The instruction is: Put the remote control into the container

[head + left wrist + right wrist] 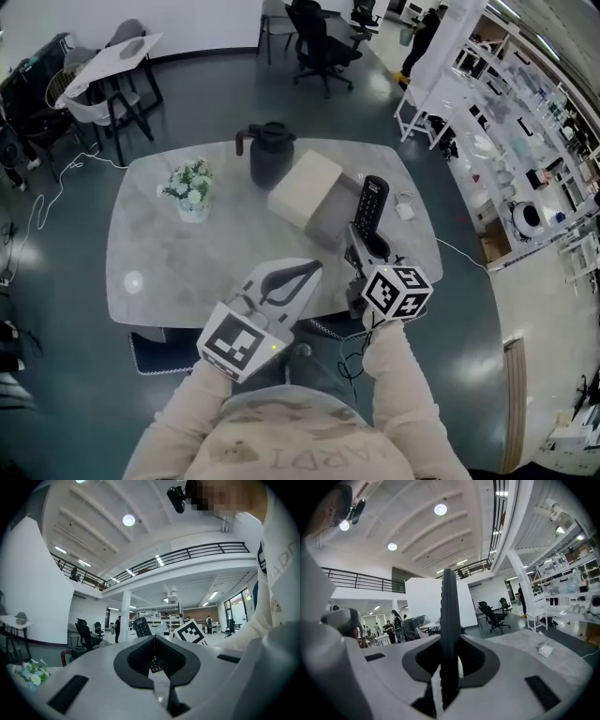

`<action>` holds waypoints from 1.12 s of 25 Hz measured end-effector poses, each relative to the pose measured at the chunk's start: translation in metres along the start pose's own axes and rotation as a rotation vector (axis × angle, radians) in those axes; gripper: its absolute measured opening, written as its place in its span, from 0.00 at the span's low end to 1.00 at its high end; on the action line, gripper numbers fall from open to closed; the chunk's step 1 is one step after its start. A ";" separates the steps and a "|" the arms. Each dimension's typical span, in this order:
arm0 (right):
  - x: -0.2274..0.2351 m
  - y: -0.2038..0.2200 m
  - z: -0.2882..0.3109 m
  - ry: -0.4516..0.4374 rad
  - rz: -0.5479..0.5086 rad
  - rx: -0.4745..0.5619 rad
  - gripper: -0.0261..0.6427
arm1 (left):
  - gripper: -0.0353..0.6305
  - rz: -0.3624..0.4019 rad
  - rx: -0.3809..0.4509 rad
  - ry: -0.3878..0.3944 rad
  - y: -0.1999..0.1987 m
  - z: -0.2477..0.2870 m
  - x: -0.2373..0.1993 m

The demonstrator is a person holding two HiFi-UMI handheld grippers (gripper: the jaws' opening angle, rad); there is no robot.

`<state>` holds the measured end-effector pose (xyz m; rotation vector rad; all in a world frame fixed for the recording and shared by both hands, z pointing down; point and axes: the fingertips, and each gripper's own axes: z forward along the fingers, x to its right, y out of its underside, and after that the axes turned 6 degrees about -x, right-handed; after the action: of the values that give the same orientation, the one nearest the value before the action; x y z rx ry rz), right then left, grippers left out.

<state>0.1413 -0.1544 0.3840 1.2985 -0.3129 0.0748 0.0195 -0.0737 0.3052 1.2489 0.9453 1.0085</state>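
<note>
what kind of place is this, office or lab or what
Most likely a large open-plan office or lab workspace: rolling office chairs, white shelving racks loaded with equipment along one side, and a railed mezzanine overhead.

We see the slim black remote control (372,204) standing upright just right of the container (305,187), its lower end clamped in the right gripper (367,246). The container is a pale beige box resting on the table (159,253), its darker grey face turned toward the remote control.
</note>
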 end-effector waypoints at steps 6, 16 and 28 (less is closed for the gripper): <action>0.035 0.010 0.036 0.032 0.057 -0.072 0.17 | 0.07 -0.016 -0.011 -0.025 0.004 0.008 -0.008; 0.095 0.048 0.098 0.071 0.147 -0.215 0.17 | 0.07 -0.032 -0.023 -0.122 0.004 0.023 -0.040; 0.144 0.092 0.154 0.125 0.279 -0.379 0.17 | 0.07 -0.070 -0.049 -0.199 0.009 0.045 -0.075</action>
<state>0.2292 -0.2934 0.5445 0.8651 -0.3790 0.3166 0.0396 -0.1579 0.3195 1.2420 0.7998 0.8307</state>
